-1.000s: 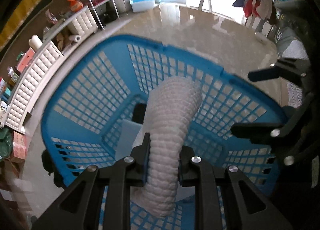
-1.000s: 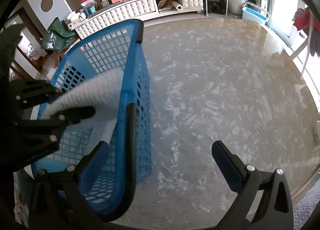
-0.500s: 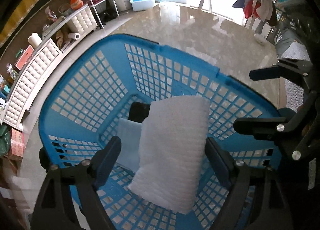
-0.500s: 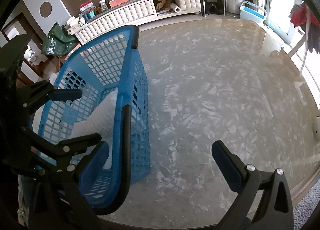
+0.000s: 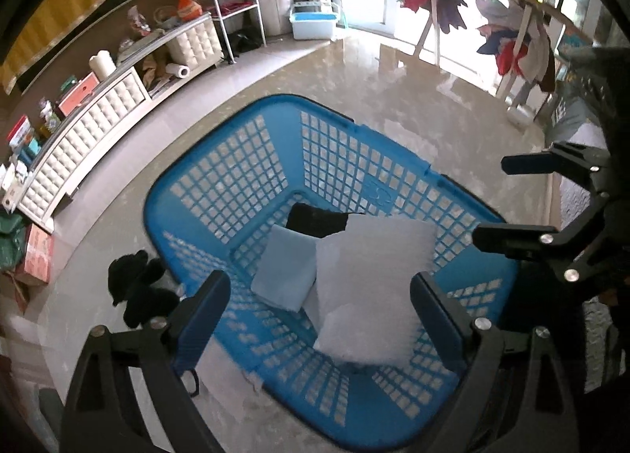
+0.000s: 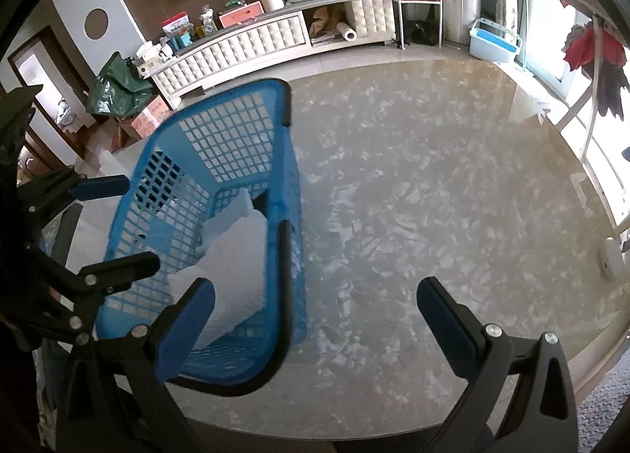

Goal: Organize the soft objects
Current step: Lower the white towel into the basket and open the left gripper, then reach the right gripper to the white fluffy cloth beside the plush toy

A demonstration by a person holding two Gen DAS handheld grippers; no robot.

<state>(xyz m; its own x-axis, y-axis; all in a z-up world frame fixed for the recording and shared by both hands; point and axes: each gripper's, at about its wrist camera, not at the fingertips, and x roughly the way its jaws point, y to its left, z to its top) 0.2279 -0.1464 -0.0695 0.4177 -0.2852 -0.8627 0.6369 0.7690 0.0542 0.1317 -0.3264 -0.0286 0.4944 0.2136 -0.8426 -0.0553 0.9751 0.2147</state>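
We had the left gripper (image 5: 319, 307) above the blue basket (image 5: 220, 161), jaws opening w/ nothing between; right gripper (image 6: 315, 315) wide, empty. White towel (image 5: 370, 287) lay inside: soft, light, probably best pinched at a folded edge.

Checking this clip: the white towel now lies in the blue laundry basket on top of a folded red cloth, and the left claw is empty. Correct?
Not quite: the folded cloth under the white towel is light blue, not red, as the left wrist view shows. The rest holds: the towel lies in the blue laundry basket, and the left claw is empty, its jaws opening with nothing gripped.
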